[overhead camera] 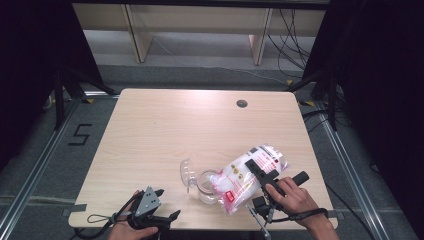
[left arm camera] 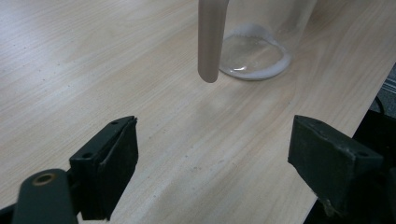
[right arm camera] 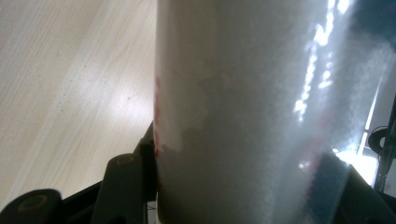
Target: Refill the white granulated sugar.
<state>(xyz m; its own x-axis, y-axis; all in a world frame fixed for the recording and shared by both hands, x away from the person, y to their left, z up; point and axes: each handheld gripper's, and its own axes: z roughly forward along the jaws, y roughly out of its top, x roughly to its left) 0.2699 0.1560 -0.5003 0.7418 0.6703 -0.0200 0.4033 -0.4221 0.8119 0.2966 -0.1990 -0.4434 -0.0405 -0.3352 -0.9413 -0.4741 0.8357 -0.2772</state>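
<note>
One clear plastic bag of white powder with a red label (overhead camera: 248,176) lay tilted between the right gripper (overhead camera: 256,172) fingers, clamped, its mouth at the clear glass jar (overhead camera: 206,186). Left gripper (overhead camera: 161,203) fingers stood spread and empty just short of the jar, over the pale wooden table (overhead camera: 165,130).

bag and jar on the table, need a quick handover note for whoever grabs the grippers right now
Right gripper: shut on the bag of white powder, tipped with its lower end at the mouth of the jar.
Left gripper: open, holding nothing, at the near edge of the table, left of the jar.
Jar: upright, hinged lid open, a thin white layer at the bottom.
Done: pouring started.
Left: likely finish the pour, set the bag down, shut the lid.
</note>
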